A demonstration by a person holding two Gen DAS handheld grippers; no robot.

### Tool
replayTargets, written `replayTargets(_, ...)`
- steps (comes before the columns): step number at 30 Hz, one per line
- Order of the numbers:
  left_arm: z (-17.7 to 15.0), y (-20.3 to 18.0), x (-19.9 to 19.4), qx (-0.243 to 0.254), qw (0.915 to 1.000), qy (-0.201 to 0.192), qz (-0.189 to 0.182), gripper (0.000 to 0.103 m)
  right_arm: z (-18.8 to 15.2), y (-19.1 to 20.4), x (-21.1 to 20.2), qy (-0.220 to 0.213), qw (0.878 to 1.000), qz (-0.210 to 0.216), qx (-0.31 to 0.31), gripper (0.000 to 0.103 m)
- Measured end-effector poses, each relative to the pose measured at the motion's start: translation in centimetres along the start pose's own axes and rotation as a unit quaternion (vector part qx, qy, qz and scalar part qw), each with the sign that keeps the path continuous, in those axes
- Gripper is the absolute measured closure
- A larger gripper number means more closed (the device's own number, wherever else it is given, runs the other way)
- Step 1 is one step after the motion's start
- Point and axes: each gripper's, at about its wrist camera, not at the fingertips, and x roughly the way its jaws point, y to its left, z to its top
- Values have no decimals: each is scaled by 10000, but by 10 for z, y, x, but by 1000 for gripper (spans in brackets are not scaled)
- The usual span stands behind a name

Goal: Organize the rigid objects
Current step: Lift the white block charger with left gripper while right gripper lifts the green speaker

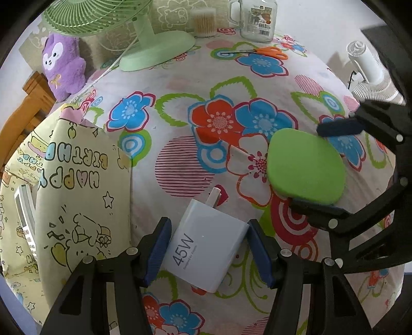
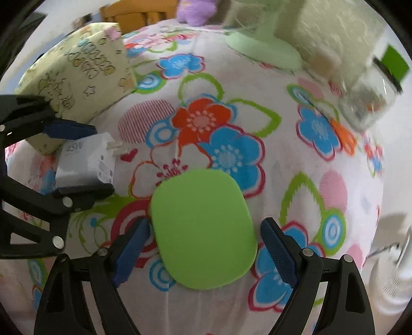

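A white 45W charger (image 1: 208, 247) lies on the flowered tablecloth between the blue pads of my left gripper (image 1: 208, 247); the pads touch its two sides. It also shows in the right wrist view (image 2: 86, 162) between the left gripper's fingers (image 2: 69, 130). A flat green rounded pad (image 2: 203, 229) lies on the cloth between the fingers of my right gripper (image 2: 206, 252), which stands open with gaps at both sides. In the left wrist view the green pad (image 1: 306, 167) sits between the right gripper's fingers (image 1: 337, 128).
A yellow "Happy Birthday" gift bag (image 1: 77, 195) stands at the left with a white remote (image 1: 24, 214) inside. At the back are a green fan (image 1: 154, 49), purple plush (image 1: 64, 67), orange scissors (image 1: 270, 52), glass jar (image 1: 257, 20) and cotton swab tub (image 1: 204, 22).
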Motion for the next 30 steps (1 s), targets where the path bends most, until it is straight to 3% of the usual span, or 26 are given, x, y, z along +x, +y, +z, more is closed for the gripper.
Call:
replayTargets(2, 0, 0, 0, -27, 10000, -9, 18, 41, 1, 2, -1, -40, 9999, 70, -120, 22)
replayTargets(6, -1, -1, 0, -43, 10000, -20, 28, 42, -2, 2, -3, -139, 9998, 102, 38, 23)
replayTargets(12, -1, 3, -1, -221, 9997, 17, -31, 42, -11, -9, -12, -222, 9956, 223, 888, 23)
replayTargets(23, -8, -5, -6, -335, 9994, 0, -13, 45, -37, -15, -23, -148, 9701, -106, 2420, 23)
replayTargets(30, -17, -11, -13, -308, 9995, 4, -22, 45, -54, -8, -32, -106, 9594, -237, 2807, 23)
